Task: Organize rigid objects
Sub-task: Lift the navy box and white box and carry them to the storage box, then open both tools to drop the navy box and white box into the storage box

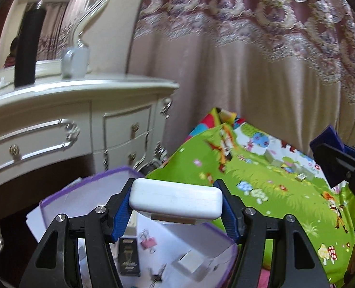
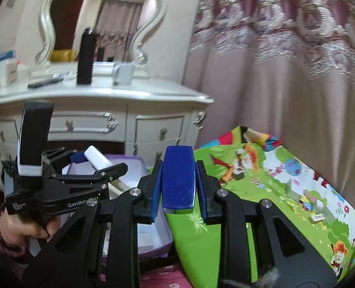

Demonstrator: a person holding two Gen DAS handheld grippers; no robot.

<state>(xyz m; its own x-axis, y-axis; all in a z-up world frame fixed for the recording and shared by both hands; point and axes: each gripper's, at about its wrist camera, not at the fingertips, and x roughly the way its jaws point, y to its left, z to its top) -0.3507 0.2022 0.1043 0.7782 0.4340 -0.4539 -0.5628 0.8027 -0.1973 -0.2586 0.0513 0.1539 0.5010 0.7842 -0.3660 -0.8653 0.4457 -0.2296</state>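
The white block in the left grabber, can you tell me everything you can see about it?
The white block is a smooth, rounded, pillow-shaped piece that looks like hard plastic, with a faint seam along its side and a greyish part showing underneath. It lies level and sideways, clamped at its two ends by the blue pads of the left gripper. It hangs in the air above the open purple-edged box, touching only the pads. The right wrist view shows it as long and slim, poking out over that box.

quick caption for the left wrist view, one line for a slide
Left gripper clamps a white rounded block above a purple-rimmed storage box, beside a green cartoon play mat and a cream dresser.
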